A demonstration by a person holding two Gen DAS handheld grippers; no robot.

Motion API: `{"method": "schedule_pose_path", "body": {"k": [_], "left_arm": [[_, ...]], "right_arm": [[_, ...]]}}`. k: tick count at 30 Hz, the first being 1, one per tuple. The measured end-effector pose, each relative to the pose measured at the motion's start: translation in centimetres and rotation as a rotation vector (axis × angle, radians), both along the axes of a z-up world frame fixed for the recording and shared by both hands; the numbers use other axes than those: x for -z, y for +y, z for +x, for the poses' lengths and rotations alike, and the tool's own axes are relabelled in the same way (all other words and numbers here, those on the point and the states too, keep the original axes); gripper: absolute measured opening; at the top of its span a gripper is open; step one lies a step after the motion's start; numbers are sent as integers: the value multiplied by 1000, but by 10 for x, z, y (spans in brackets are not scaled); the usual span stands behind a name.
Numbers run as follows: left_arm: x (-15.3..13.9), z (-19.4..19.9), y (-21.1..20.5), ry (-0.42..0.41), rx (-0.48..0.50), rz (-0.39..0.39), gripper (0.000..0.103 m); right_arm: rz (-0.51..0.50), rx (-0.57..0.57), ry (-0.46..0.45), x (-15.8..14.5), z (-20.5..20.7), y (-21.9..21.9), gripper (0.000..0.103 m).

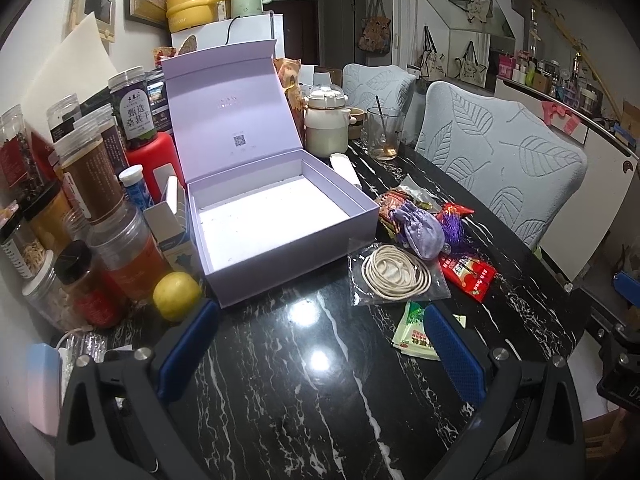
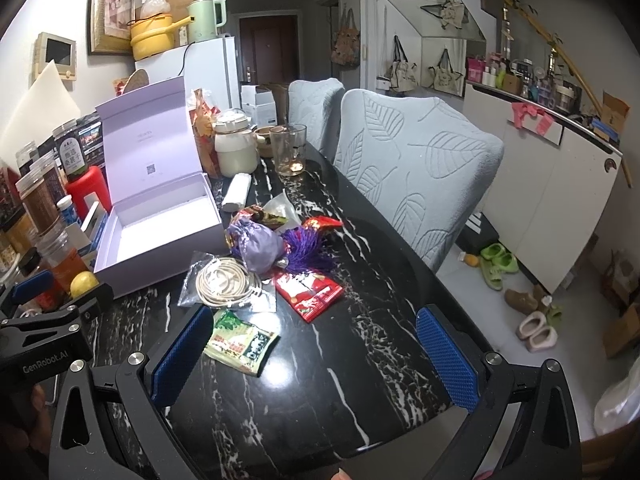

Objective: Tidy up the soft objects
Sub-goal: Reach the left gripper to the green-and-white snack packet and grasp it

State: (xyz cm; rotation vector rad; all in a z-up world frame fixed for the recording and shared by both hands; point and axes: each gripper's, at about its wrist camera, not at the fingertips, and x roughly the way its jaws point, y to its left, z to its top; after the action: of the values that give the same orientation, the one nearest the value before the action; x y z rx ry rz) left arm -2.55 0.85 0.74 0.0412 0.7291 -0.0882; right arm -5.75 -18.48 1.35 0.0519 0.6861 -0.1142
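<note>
While both tools gape empty | green packet [image 2: 240, 340] just beside right tool [image 2: 314, 354] | left tool [image 1: 320, 344] near

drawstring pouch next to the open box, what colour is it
Light purple, a lilac satin. The drawstring pouch shows best in the right wrist view.

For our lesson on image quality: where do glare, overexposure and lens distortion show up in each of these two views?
Left wrist view: ceiling lights glare off the glossy black table, and the open lavender box floor is blown out white. Right wrist view: milder glare beside the green packet. Both views: fisheye bending curves the chair backs and walls, with dark corners.
</note>
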Motion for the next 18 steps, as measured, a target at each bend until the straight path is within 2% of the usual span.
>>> {"method": "schedule_pose_path", "body": {"k": [10,18], "left_arm": [[20,-6,-14,33,30,-20,103],[45,3,-41,96,91,-51,103]], "right_arm": [[40,-31,15,21,-14,-14,103],[67,-37,33,40,-15,-34,103]]}}
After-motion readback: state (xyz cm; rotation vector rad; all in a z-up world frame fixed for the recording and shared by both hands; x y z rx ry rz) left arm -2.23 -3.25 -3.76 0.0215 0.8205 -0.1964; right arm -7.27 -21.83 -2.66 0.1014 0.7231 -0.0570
